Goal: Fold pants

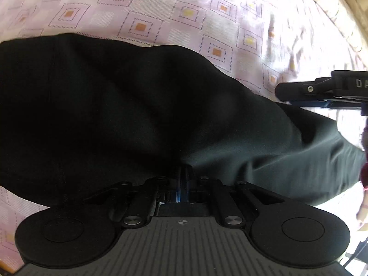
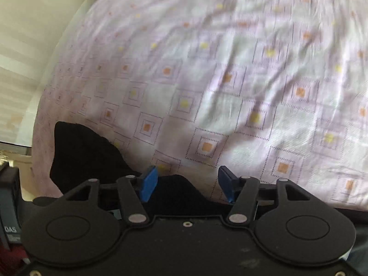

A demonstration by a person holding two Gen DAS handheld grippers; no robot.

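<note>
Right hand-held gripper (image 2: 187,184) spread over a patterned bed, black pants at its lower left.

The two blue fingertips (image 2: 149,182) stand well apart with nothing between them but the bed sheet (image 2: 230,80) and a dark edge of the pants (image 2: 85,154). The sheet is pale pink, wrinkled, printed with dotted squares holding orange and yellow centres. The pants lie bunched on the sheet, reaching under the left fingertip. At the far left edge part of another black device (image 2: 9,204) shows, marked "DAS".
</note>
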